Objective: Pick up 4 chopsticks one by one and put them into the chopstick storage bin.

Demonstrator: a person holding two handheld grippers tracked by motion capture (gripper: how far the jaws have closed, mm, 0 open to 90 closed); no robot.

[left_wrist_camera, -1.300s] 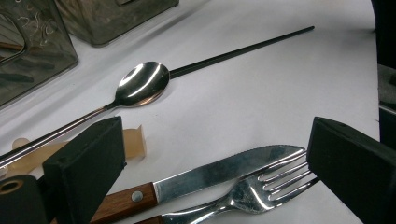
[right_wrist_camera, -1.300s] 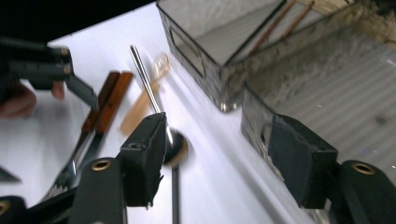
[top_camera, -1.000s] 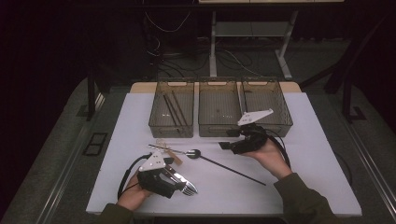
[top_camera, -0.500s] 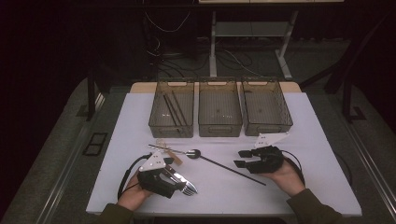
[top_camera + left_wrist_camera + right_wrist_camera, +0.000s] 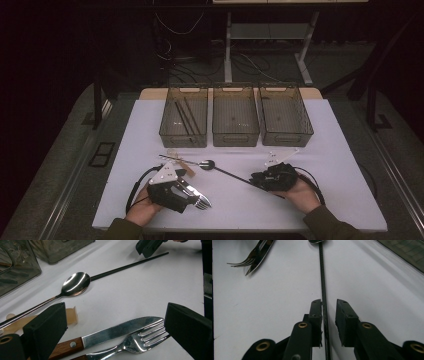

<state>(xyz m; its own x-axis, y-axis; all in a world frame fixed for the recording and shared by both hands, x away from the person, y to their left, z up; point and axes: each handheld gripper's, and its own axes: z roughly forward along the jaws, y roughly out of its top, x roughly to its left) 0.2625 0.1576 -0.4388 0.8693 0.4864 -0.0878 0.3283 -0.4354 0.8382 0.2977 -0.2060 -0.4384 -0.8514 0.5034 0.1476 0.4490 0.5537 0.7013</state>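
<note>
Two grippers sit low at the near edge of the counter (image 5: pixel 340 150). The left gripper (image 5: pixel 112 325) rests with its fingers wide apart over a knife (image 5: pixel 117 331) and fork (image 5: pixel 135 341). The right gripper (image 5: pixel 329 307) has just been narrowing its fingers around a thin black rod (image 5: pixel 323 290), which lies between them on the counter; the left finger touches it, the other stands just clear. Farther off lie a spoon (image 5: pixel 75 283) and three bins (image 5: pixel 235 115).
</note>
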